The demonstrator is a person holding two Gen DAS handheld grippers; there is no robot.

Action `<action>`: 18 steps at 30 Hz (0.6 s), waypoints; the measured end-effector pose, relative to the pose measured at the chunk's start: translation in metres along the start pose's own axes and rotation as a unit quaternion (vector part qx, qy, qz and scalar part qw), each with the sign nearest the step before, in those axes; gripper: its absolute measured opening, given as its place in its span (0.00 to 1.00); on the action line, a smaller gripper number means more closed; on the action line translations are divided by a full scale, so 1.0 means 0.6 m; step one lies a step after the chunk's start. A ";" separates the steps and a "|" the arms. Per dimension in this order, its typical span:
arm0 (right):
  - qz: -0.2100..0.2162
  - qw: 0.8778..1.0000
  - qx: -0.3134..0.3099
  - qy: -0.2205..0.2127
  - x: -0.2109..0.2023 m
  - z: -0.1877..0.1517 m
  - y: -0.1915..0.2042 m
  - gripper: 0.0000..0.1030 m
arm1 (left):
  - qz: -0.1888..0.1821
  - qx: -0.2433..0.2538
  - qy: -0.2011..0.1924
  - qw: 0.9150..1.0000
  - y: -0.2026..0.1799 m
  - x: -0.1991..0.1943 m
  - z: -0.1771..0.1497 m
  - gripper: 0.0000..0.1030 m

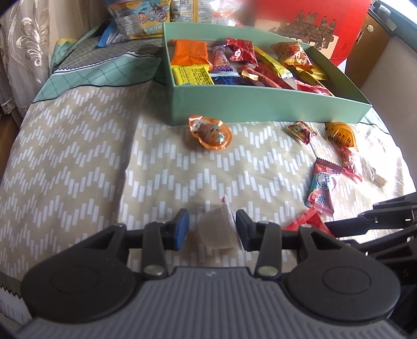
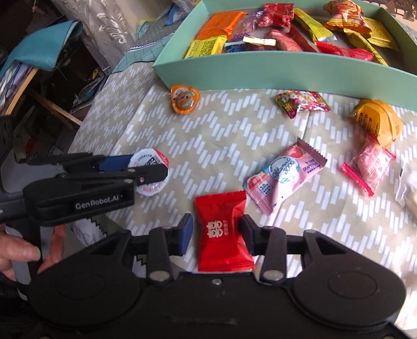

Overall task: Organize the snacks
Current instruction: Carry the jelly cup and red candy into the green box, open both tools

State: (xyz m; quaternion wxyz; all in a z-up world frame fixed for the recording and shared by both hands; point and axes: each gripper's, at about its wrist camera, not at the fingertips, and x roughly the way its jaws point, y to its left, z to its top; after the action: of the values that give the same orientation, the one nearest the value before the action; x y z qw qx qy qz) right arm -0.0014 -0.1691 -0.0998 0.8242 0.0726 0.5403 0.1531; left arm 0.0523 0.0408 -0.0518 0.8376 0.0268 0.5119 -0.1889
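My left gripper (image 1: pixel 211 226) is shut on a small jelly cup (image 1: pixel 216 229) with a white and red lid; it also shows in the right wrist view (image 2: pixel 149 170), held just above the cloth. My right gripper (image 2: pixel 216 232) is shut on a red candy packet (image 2: pixel 222 229) with white characters. The mint green box (image 1: pixel 260 104) at the back holds several wrapped snacks; it also shows in the right wrist view (image 2: pixel 260 70).
Loose on the zigzag cloth: an orange jelly cup (image 1: pixel 209 132), a small red-yellow candy (image 1: pixel 301 131), a yellow packet (image 1: pixel 341 134), a pink vitamin packet (image 2: pixel 285 176) and a pink candy (image 2: pixel 368 164). A red box (image 1: pixel 312 23) and snack bags (image 1: pixel 140 15) stand behind.
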 end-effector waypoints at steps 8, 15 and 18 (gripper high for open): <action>-0.020 0.999 -0.026 -0.027 -0.010 -0.004 0.006 0.31 | 0.018 0.017 -0.010 1.000 -0.016 -0.003 0.002 0.29; 0.004 0.997 0.022 -0.068 -0.049 0.012 -0.032 0.31 | 0.003 0.015 -0.022 1.000 -0.024 -0.023 0.020 0.27; 0.009 0.996 0.036 -0.086 -0.068 0.020 -0.047 0.31 | -0.003 0.018 -0.031 0.999 -0.035 -0.032 0.033 0.27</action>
State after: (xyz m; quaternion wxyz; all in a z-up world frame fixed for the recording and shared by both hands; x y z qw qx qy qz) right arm -0.0007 -0.2088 -0.0673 0.8630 0.1200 0.4720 0.1342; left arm 0.0538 0.0220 -0.0227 0.8516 0.0343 0.4826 -0.2015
